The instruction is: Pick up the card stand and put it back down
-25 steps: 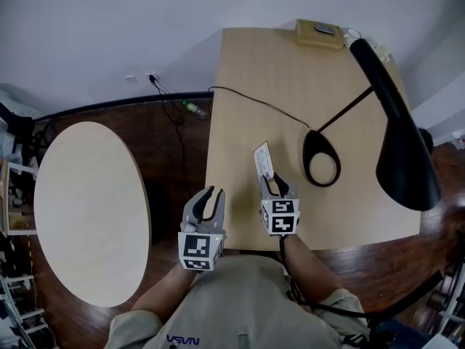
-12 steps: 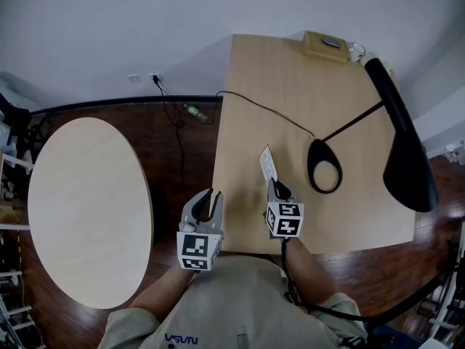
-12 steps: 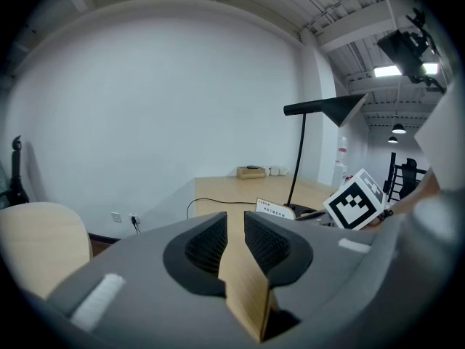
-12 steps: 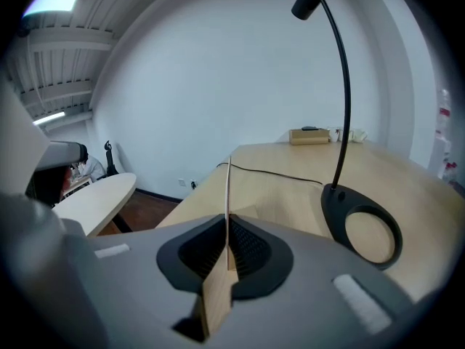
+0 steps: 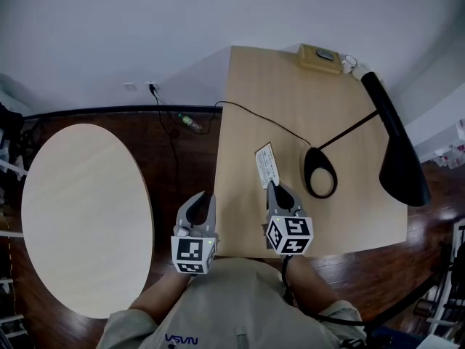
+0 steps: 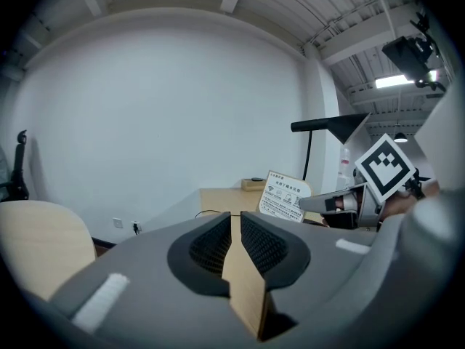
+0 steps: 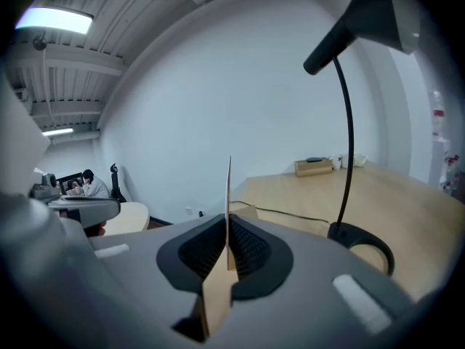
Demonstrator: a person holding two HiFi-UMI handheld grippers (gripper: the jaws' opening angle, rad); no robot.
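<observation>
The card stand (image 5: 267,164) is a white printed card standing near the front of the wooden desk (image 5: 290,86). My right gripper (image 5: 277,188) is shut on its near edge. In the right gripper view the card stand (image 7: 229,187) shows edge-on, pinched between the two black pads. I cannot tell whether it is off the desk. The left gripper view shows the card stand (image 6: 285,197) face-on with the right gripper (image 6: 317,203) on it. My left gripper (image 5: 201,197) hangs off the desk's front left corner, jaws nearly together with only a thin slit and nothing in them.
A black desk lamp has its ring base (image 5: 320,171) just right of the card and its long head (image 5: 396,158) over the desk's right side. A cable (image 5: 254,111) crosses the desk. A tan box (image 5: 320,55) sits at the far edge. A round table (image 5: 80,217) stands left.
My right gripper's jaws, open around the card stand's near edge a second ago, have closed on it. The left gripper has stayed beside the desk corner.
</observation>
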